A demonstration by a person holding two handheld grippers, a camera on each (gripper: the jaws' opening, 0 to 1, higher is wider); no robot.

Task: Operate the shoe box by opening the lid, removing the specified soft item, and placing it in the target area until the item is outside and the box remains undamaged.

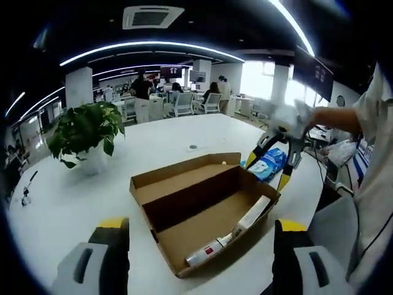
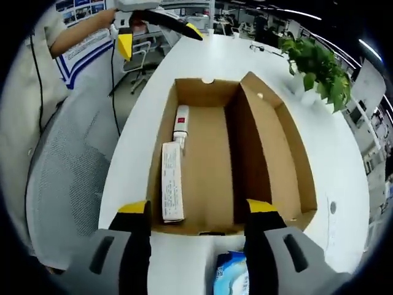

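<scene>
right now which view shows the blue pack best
Left gripper view: the blue pack lies whole on the table behind the box, under the right gripper. Right gripper view catches just its edge between the jaws.

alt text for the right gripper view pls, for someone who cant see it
An open cardboard box lies on a white table, lid folded back, holding a long white carton and a small tube along one wall. The right gripper hangs open at its near edge above a blue packet; the left gripper and a plant sit beyond.

Ceiling strip lights (image 1: 147, 46) and window (image 1: 256, 78) glaring bright; white bench (image 1: 153, 144) washing out; fisheye bending edges; box interior (image 2: 212, 153) sitting in soft shadow.
</scene>
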